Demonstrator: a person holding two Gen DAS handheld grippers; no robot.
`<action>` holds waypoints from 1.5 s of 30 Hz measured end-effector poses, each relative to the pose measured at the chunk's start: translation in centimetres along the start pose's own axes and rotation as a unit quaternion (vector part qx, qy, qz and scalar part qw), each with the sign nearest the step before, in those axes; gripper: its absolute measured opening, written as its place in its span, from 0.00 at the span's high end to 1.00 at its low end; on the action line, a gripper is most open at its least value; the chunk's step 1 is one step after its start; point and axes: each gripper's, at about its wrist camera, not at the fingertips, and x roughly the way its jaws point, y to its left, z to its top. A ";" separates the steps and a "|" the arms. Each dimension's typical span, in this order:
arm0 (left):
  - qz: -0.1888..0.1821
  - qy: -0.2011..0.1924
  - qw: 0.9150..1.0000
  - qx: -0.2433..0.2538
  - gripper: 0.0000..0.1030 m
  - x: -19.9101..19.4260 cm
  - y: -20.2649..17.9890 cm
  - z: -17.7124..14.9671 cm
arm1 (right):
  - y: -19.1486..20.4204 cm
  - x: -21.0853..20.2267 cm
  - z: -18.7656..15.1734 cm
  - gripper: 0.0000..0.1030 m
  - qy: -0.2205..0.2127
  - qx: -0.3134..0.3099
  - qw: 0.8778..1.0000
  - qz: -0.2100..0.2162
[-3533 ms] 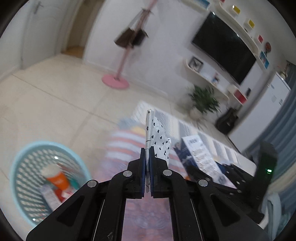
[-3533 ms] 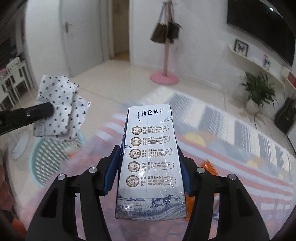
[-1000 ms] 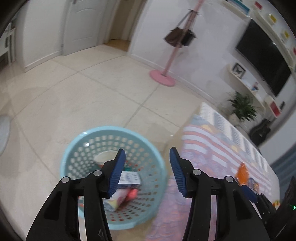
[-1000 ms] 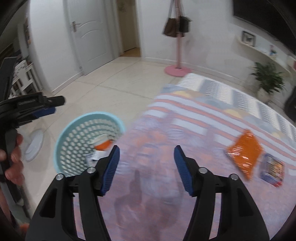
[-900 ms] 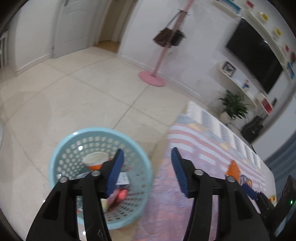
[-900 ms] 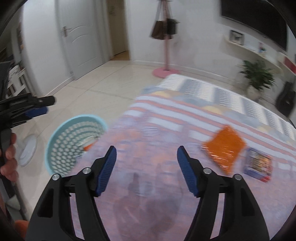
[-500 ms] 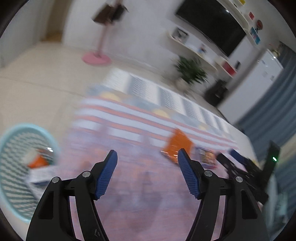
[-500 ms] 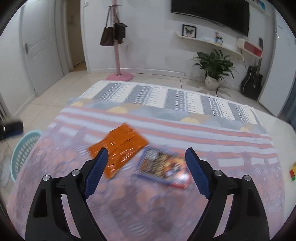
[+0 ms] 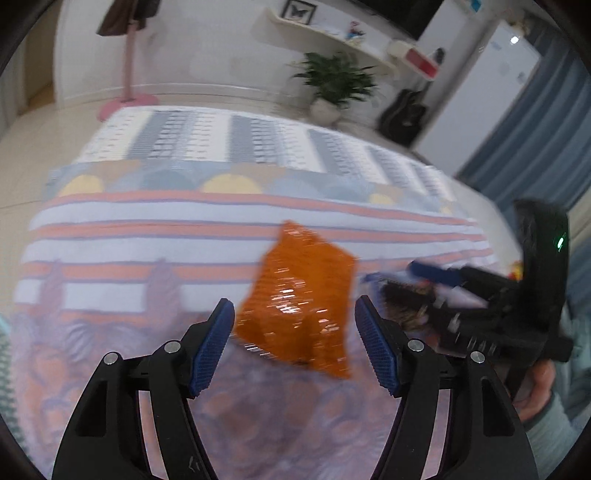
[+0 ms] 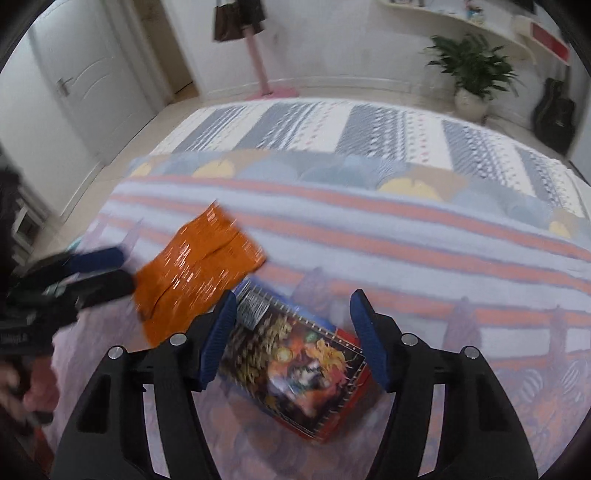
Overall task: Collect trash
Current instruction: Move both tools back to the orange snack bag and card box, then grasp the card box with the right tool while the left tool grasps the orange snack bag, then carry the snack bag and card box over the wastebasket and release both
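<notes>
bed (image 10: pixel 369 221): big, with a cover of pink, white and blue stripes and grey patches at the far end
floor (image 10: pixel 122 155): pale shiny tiles beside the bed
door (image 10: pixel 70 85): white, shut, on the left wall
coat stand (image 10: pixel 258 55): pink pole with a round pink foot, behind the bed
bag (image 10: pixel 236 18): dark, hangs on the coat stand
plant (image 10: pixel 472 70): green leaves in a white pot, on the floor by the far wall
guitar (image 10: pixel 554 114): black, leans near the plant
shelf (image 9: pixel 332 37): white, on the wall, with a framed picture (image 9: pixel 297 9) on it
curtain (image 9: pixel 535 129): blue, on the right side
</notes>
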 end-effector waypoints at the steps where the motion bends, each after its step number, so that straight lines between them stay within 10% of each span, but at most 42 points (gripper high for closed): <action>1: 0.002 0.000 1.000 0.005 0.36 0.2 -0.4 0.1 | 0.1 -0.1 -0.4 0.34 0.005 -0.004 1.000 0.002; 10: 0.010 0.009 1.000 0.005 0.36 0.8 -0.1 -0.5 | 2.9 -1.8 -4.6 0.21 -0.006 -0.009 1.000 -0.005; 15: 0.039 0.022 0.997 0.058 0.26 1.6 -2.1 -0.6 | 4.6 -1.4 -5.6 0.41 -0.029 -0.026 0.995 -0.092; 23: 0.091 0.046 0.989 0.111 0.23 4.0 -3.9 -1.0 | 1.0 -3.6 -5.9 0.43 -0.079 0.066 0.990 -0.100; 29: 0.136 0.031 0.981 0.131 0.48 4.1 -4.3 -1.2 | 2.4 -3.4 -5.7 0.43 -0.082 0.035 0.990 -0.111; 34: 0.108 0.007 0.991 0.074 0.70 2.6 -1.9 -0.8 | 2.3 -3.6 -5.6 0.42 -0.095 0.036 0.989 -0.109; 45: 0.049 -0.055 0.997 0.022 0.71 -5.6 -0.1 -1.4 | 3.7 -3.9 -5.6 0.43 -0.104 0.019 0.985 -0.136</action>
